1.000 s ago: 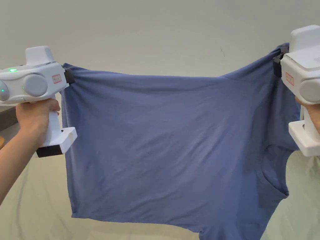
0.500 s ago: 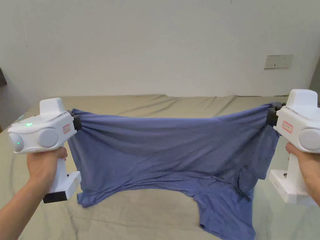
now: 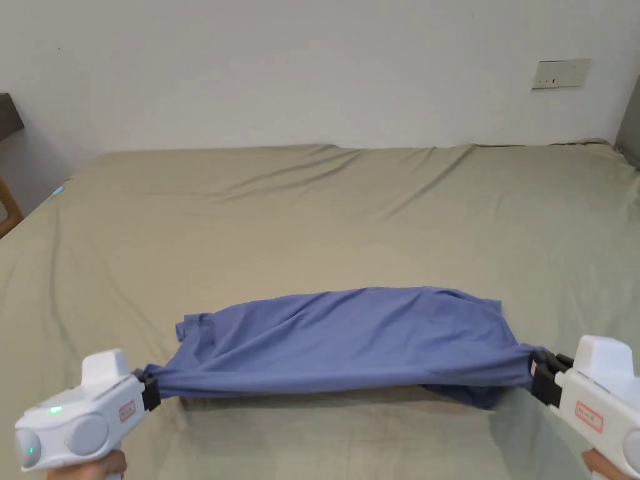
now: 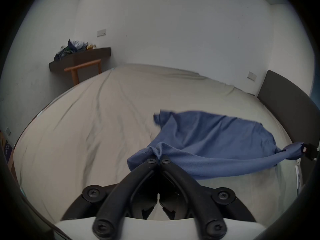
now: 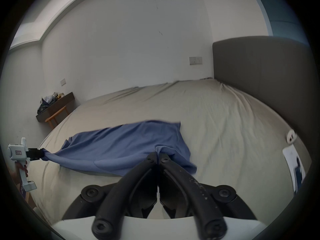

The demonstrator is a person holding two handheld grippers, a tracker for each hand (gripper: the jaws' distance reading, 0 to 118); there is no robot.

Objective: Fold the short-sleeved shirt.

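beige bed (image 3: 350,206) (sheet wrinkled); blue shirt (image 3: 350,337) lying on it

The shirt (image 3: 350,340), earlier hanging in the air, now lies mostly on the bed (image 3: 312,212) near its front edge; both grippers are lower.

A: Where does the head view look from?

B: From above the near edge of the bed (image 3: 375,206), tilted down and facing the far wall (image 3: 312,62).

A: And the left gripper view?

B: Low over the sheet, close behind its own jaws, aimed across the bed toward the shelf (image 4: 81,58) in the corner.

A: The right gripper view?

B: Just as low, by the headboard (image 5: 259,74), facing the same wall.

A: What do they share?

B: All three take in the blue shirt (image 3: 356,337) and the bed.
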